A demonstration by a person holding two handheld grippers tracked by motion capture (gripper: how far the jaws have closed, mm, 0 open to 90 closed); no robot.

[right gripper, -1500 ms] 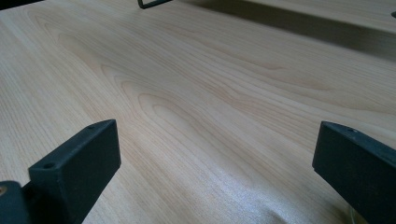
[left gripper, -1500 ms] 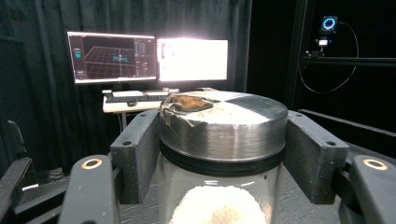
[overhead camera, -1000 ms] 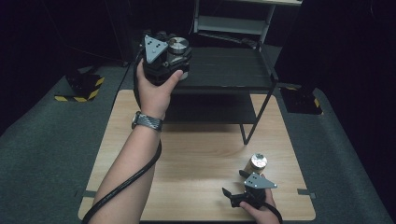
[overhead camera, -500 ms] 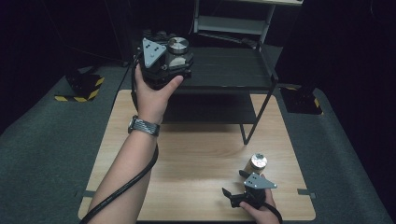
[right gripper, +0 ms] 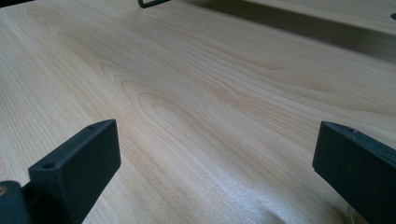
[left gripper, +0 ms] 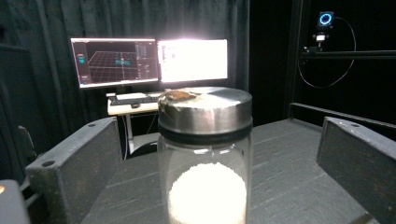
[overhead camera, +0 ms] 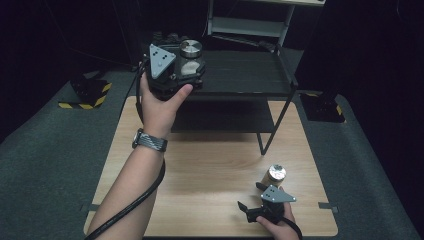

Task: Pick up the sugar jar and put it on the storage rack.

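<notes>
A glass jar (left gripper: 205,154) with a metal lid and white grains stands upright on the top shelf (overhead camera: 240,70) of a black rack. My left gripper (overhead camera: 187,67) is level with it. Its jaws have just been opening and now stand wide on either side of the jar (overhead camera: 191,52) without touching it. My right gripper (overhead camera: 250,196) rests low near the front right of the wooden table (overhead camera: 210,165). It is open, with bare wood between its fingers (right gripper: 79,163). A second small jar (overhead camera: 274,176) with brownish contents stands just beyond it.
The rack has a lower shelf (overhead camera: 220,117), and one thin leg (overhead camera: 272,125) comes down onto the table. A hazard-striped block (overhead camera: 87,92) sits on the floor at left. Two lit monitors (left gripper: 149,63) stand beyond the rack.
My left hand and gripper have drawn slightly back and left while the white-grain jar stays put on the shelf. The right gripper has not moved.
</notes>
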